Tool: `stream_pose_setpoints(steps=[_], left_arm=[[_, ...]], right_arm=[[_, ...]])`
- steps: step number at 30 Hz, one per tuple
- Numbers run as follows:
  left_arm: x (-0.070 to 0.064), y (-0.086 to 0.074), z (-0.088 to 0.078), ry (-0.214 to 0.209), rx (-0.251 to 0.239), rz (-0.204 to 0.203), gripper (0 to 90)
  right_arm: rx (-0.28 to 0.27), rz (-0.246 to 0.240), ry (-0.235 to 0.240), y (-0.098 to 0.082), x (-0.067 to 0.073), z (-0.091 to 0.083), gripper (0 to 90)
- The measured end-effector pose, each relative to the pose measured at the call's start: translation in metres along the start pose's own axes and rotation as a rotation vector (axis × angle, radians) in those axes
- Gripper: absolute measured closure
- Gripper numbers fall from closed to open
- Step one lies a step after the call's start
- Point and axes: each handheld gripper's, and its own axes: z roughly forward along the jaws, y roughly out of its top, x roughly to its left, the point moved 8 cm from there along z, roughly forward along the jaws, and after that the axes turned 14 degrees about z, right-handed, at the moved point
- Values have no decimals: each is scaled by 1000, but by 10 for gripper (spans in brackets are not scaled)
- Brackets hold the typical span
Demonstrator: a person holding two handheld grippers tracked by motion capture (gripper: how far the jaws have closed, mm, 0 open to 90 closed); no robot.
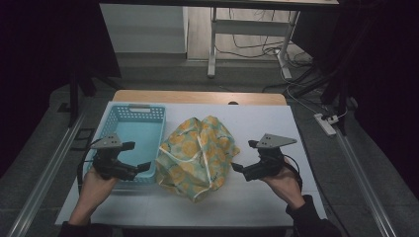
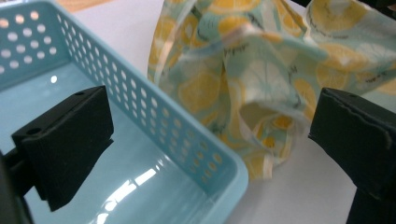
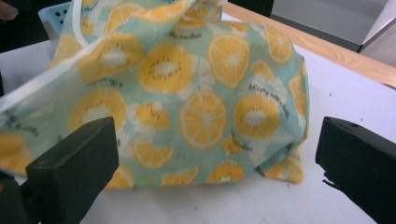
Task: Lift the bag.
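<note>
**On the counter: one cloth, one basket, two tongs**

On the white counter (image 1: 257, 197) lie one crumpled lemon-print cloth (image 1: 197, 155) and, touching its left, one blue basket (image 1: 129, 143), long axis running away from the person. Left tongs (image 1: 134, 157) gape wide over the basket's near corner; right tongs (image 1: 244, 156) gape wide beside the cloth, holding nothing.

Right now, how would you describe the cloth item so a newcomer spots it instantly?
On the white table, look just right of the light blue perforated basket. The crumpled fabric lies there, between both grippers. Its yellow citrus-slice print on pale green is unique.
</note>
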Motion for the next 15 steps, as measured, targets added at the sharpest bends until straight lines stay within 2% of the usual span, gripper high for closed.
stream_pose_setpoints(steps=[15], left_arm=[[-21,-47,-10,8,24,-57,0]], right_arm=[[15,46,-60,-46,-11,-24,0]])
